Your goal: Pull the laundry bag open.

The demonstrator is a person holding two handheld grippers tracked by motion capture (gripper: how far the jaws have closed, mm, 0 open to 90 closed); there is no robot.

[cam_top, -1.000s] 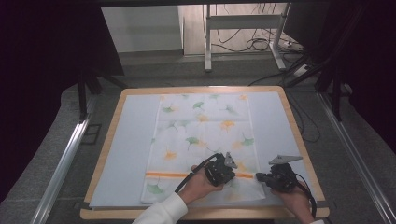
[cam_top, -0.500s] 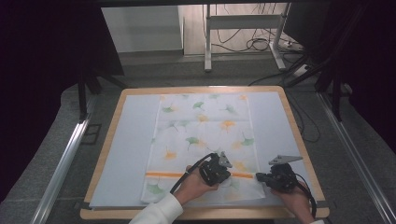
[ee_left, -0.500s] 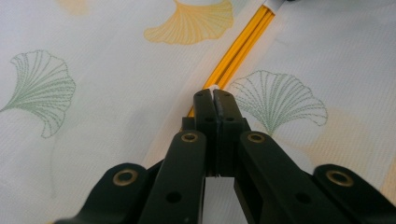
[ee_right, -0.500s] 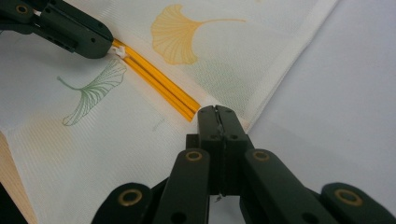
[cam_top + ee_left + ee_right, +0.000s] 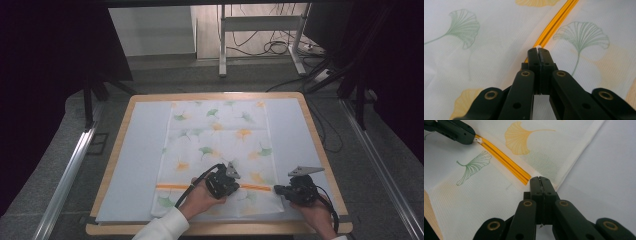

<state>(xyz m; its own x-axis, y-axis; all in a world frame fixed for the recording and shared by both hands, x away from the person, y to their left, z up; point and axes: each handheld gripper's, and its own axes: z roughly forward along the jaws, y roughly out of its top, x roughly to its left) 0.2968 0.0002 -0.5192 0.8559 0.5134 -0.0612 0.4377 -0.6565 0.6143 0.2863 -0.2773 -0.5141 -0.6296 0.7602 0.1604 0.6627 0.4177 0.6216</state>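
Note:
A white cloth (image 5: 217, 145) printed with green and yellow ginkgo leaves lies flat on the table mat, with an orange stripe (image 5: 172, 186) across its near end. My left gripper (image 5: 235, 185) is shut on the cloth at the stripe; a small white pinch of fabric shows at its tips (image 5: 538, 47). My right gripper (image 5: 276, 190) is shut on the cloth's right hem, where the stripe ends (image 5: 539, 179). In the right gripper view the left gripper (image 5: 477, 140) holds its pinch farther along the stripe (image 5: 506, 160).
A pale mat (image 5: 135, 165) covers the wooden table (image 5: 115, 165), with bare mat on both sides of the cloth. Metal rails (image 5: 70, 170) run along both flanks. A desk frame and cables (image 5: 270, 47) stand on the floor beyond.
My left hand and its gripper have shifted a little to the left along the orange stripe. The right gripper has stayed in place at the hem.

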